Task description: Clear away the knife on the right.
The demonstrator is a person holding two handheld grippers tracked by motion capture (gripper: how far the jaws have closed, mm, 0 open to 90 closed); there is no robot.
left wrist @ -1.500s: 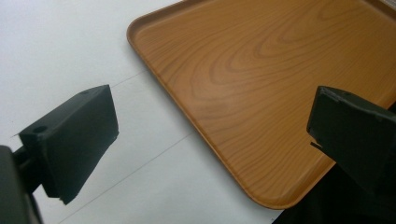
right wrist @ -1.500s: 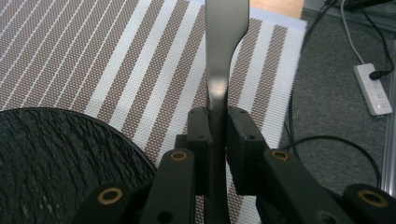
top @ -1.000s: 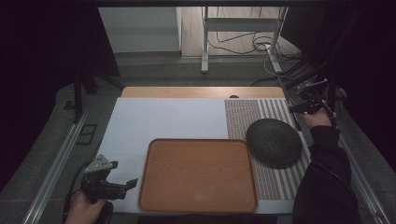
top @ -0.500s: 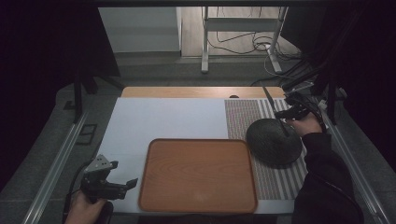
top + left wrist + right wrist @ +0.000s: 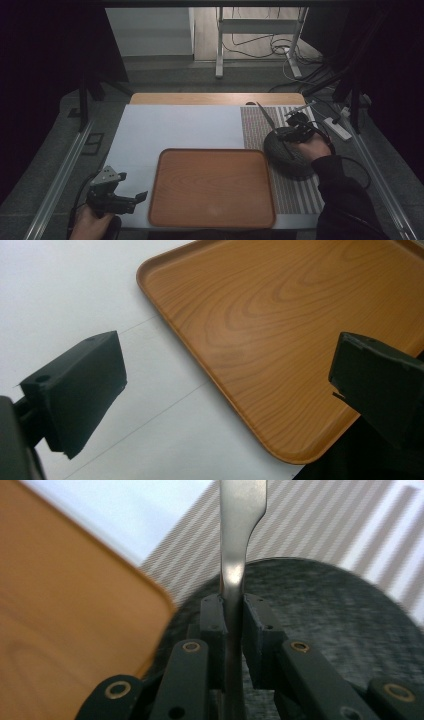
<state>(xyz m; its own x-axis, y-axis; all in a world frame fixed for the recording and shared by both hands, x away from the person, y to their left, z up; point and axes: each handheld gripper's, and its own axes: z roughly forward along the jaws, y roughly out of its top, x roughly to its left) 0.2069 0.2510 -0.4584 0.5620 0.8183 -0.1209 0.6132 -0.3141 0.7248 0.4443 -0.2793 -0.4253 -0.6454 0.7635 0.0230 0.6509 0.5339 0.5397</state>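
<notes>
Metal is pinched between the two black jaws of the right gripper (image 5: 232,615): a flat silver utensil handle (image 5: 240,525), seemingly a knife or spatula, is clamped near its narrow waist, and its long axis runs straight ahead of the jaws, away from the hand. In the high view the same silver utensil (image 5: 266,116) is seen as a thin blade slanting up and to the left from the right gripper (image 5: 295,129), towards the table's far edge. Directly beneath the jaws lies a dark grey, round, speckled stone-like plate (image 5: 340,625), resting on a grey-and-white striped placemat (image 5: 320,525); whether the utensil touches the plate cannot be told. To the left of the jaws, just beside the plate's rim, the rounded corner of a rectangular brown wooden tray (image 5: 60,610) is found, so the tray would be reached by a short sideways carry, judging from the layout.

The left gripper (image 5: 127,200) is held well apart from all this, at the tray's near left corner, over the white table sheet (image 5: 170,127). Its jaws are spread wide with nothing between them, and the tray (image 5: 280,325) is seen ahead and to its right. The right gripper is by far the nearer to the utensil and plate.
</notes>
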